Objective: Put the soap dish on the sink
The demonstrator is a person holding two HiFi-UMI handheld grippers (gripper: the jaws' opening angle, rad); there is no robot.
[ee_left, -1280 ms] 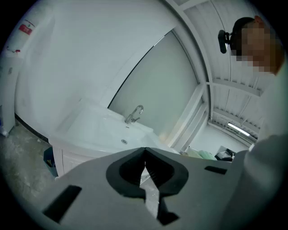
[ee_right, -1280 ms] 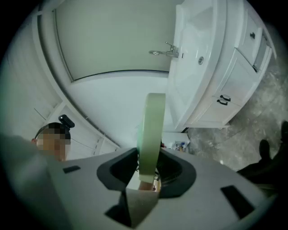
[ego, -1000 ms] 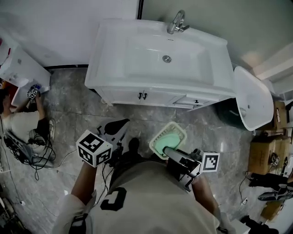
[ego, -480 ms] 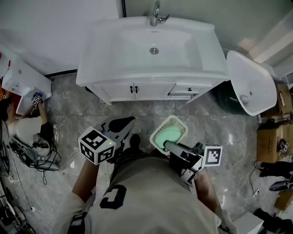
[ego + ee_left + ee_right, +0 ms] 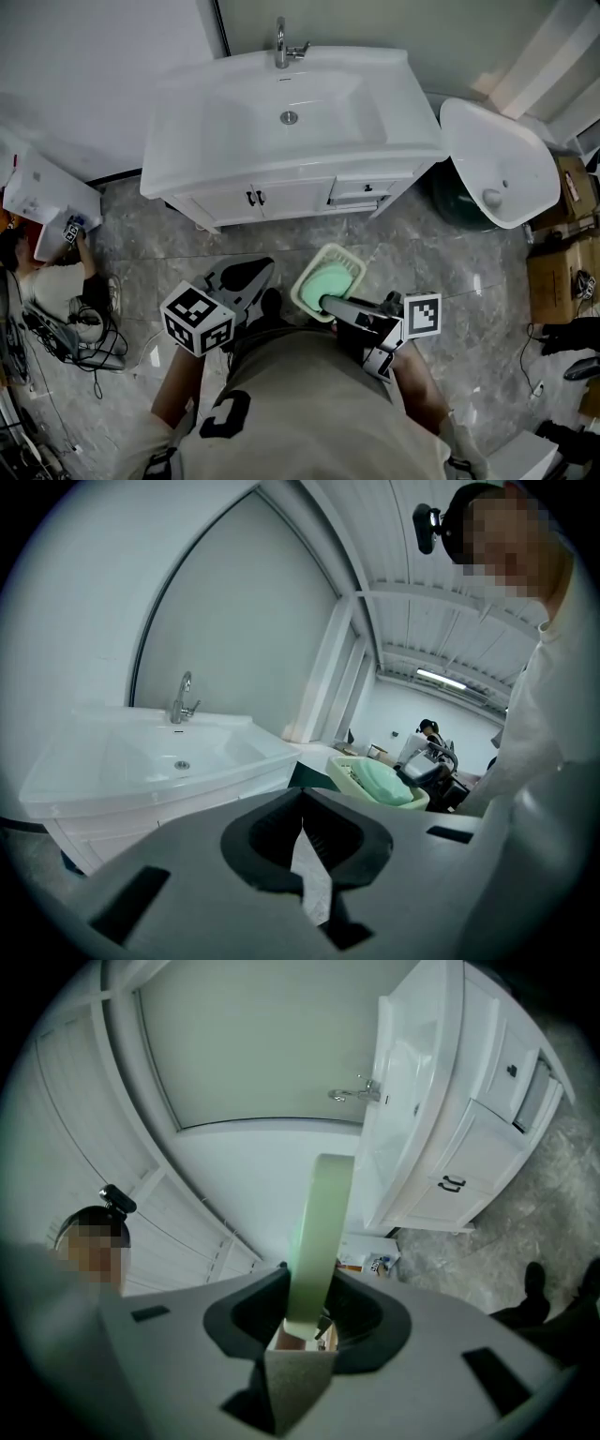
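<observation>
Green soap dish [image 5: 328,278] clamped by its rim in right gripper [image 5: 325,300] jaws, flat for the carry; sink [image 5: 180,131] far ahead. Left gripper [image 5: 249,275] jaws closed, empty.

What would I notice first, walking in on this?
A big white sink stands on its cabinet. In front of it, over the floor, the right gripper clamps a pale green soap dish by its edge. The left gripper beside it is shut and holds nothing.

The white ceramic sink [image 5: 187,150] is seen steeply from overhead and shared, from lower down, by both gripper views.
</observation>
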